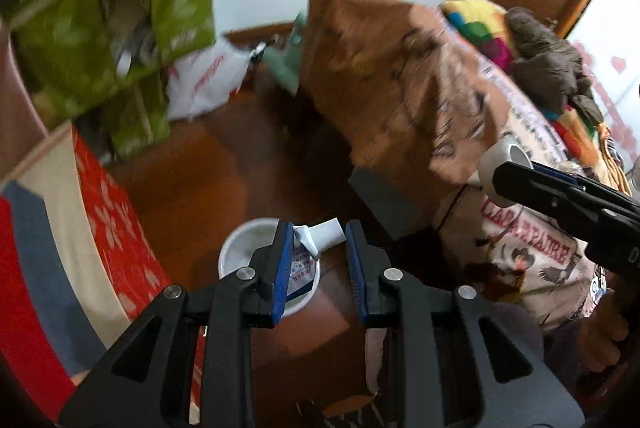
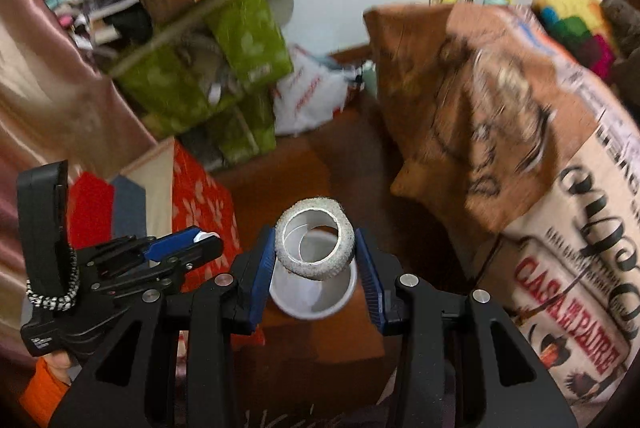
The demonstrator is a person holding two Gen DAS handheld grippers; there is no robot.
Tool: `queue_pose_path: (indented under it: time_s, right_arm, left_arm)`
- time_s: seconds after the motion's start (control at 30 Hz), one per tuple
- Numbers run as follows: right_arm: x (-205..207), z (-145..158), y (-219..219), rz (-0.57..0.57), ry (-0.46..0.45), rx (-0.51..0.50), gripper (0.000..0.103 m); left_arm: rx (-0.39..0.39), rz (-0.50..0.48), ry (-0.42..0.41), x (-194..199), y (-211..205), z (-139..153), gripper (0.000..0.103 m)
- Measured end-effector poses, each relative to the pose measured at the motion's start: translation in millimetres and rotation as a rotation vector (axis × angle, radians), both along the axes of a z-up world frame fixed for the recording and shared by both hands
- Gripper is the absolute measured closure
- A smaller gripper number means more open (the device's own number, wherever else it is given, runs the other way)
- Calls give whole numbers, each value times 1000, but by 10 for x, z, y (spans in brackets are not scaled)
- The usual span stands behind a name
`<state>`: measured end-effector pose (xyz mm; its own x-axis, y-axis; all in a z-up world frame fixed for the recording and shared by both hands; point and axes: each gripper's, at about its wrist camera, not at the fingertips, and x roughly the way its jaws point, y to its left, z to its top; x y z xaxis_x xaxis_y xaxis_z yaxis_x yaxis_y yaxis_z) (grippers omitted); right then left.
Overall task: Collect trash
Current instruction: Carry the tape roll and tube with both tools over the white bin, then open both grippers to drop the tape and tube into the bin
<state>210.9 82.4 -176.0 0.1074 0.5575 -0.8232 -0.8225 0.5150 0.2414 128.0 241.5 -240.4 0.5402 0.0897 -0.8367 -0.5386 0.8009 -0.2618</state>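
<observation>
Your left gripper (image 1: pixel 316 260) is hanging over the round white plastic bin (image 1: pixel 240 248) on the brown wooden floor (image 1: pixel 192 188), and its blue-padded jaws are standing partly apart with a crumpled white tube with printed label (image 1: pixel 316 240) sitting between them. The tube is leaning against the left pad while the right pad is standing clear of it, so you are not pinching it from both sides; whether it is resting on the pad or dropping free, the left wrist view is not showing. The bin's mouth is lying directly below and slightly left of those fingertips. Your right gripper (image 2: pixel 316 252) is carrying a rough-surfaced white tape roll ring (image 2: pixel 316 240), with both blue pads pressing on its opposite sides at roughly half opening, and the ring is tilting so you are looking through its hollow core. The white bin (image 2: pixel 316 304) is showing straight beneath that ring in the right wrist view. From the left camera, your right gripper (image 1: pixel 496 180) is reaching in from the right edge with the roll (image 1: pixel 498 158) at its tip. From the right camera, your left gripper (image 2: pixel 208 242) is poking in from the left. Ahead of both grippers a printed brown and cream fabric cover (image 2: pixel 520 148) is draping on the right, and green cardboard boxes (image 2: pixel 208 68) are stacking on the left.
</observation>
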Motion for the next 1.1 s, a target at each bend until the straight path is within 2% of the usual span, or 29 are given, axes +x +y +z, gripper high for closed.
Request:
queue_pose_path:
  time_s: [0.1, 0.33, 0.4, 0.5, 0.63, 0.83, 0.9, 0.97, 1.1]
  right_arm:
    - [-27, -179, 77, 17, 16, -42, 66]
    - [76, -646, 311, 16, 116, -105, 66]
    - [115, -777, 416, 29, 161, -108, 66]
    - [124, -903, 579, 48, 180, -130, 66]
    - [112, -1071, 772, 70, 212, -148, 66]
    - [105, -1205, 841, 103, 285, -122, 64]
    - [108, -1254, 855, 107, 316, -132, 51]
    - [113, -1272, 851, 96, 306, -137, 48]
    - [173, -1258, 823, 47, 258, -151, 47]
  left_arm:
    - [-34, 3, 60, 13, 32, -313, 77]
    - [-112, -4, 190, 60, 61, -1038, 77]
    - [-137, -4, 214, 67, 80, -1200, 77]
    - [-186, 11, 235, 71, 150, -1396, 77]
    - [-218, 31, 247, 67, 223, -1541, 77]
    - [-248, 58, 248, 63, 269, -1657, 77]
    - [-263, 62, 246, 72, 266, -1712, 77]
    - [-268, 63, 248, 79, 260, -1740, 77]
    - [-274, 66, 243, 101, 277, -1774, 77]
